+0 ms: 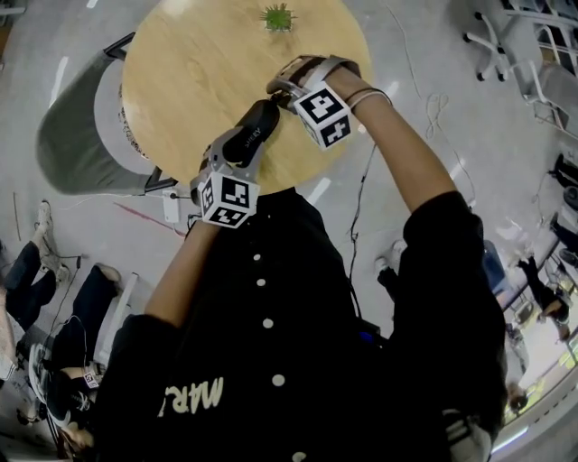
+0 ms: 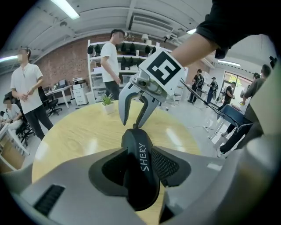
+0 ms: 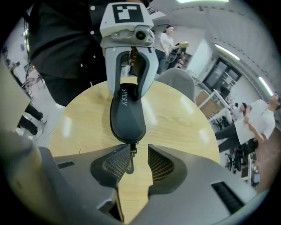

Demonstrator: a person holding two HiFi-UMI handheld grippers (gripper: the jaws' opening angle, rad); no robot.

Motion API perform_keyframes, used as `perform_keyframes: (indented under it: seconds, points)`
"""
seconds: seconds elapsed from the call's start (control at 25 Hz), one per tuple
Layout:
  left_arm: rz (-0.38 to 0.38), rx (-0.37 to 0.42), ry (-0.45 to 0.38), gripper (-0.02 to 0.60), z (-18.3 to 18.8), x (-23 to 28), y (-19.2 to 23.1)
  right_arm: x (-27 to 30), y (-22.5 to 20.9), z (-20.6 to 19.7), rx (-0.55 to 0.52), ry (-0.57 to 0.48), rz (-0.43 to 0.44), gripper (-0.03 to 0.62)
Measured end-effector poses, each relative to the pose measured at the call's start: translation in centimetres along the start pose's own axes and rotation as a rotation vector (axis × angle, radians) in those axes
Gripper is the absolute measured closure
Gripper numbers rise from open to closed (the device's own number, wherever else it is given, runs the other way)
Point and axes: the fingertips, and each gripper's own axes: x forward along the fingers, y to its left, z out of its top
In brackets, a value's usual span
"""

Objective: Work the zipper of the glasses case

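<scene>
The round table (image 1: 181, 81) lies mostly bare, so I have free passage across its middle and along its right side. At the far edge a small potted plant (image 1: 277, 17) stands in the way. A grey chair (image 1: 77, 126) blocks the left edge. Over the near edge room is tight: my left gripper (image 2: 140, 169) clamps the glasses case (image 1: 246, 135), and my right gripper (image 3: 134, 160) meets the case's other end with its jaws apart. Only the zipper pull (image 3: 130, 162) hangs in that gap.

"SHERY" on the glasses case (image 2: 139, 171)

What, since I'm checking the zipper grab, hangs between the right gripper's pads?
The zipper pull of the glasses case hangs there; the jaws stand apart, not clamped on it. The right gripper view shows it.
</scene>
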Motion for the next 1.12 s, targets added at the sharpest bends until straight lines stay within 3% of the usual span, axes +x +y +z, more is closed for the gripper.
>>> perform_keyframes:
  seconds: [0.32, 0.68, 0.88, 1.12]
  points:
    - [0.016, -0.004, 0.004, 0.416, -0.1, 0.2, -0.3, 1.3, 0.9, 0.1, -0.255, -0.001, 0.216, 0.456]
    - [0.014, -0.024, 0.012, 0.414, -0.4, 0.3, 0.3, 2.0, 1.5, 0.2, -0.279, 0.030, 0.508, 0.496]
    - [0.017, -0.025, 0.015, 0.414, -0.4, 0.3, 0.4, 1.7, 1.0, 0.0, -0.236, 0.013, 0.513, 0.559]
    - [0.016, -0.022, 0.018, 0.414, -0.6, 0.4, 0.5, 1.6, 0.8, -0.2, -0.211, 0.009, 0.468, 0.565]
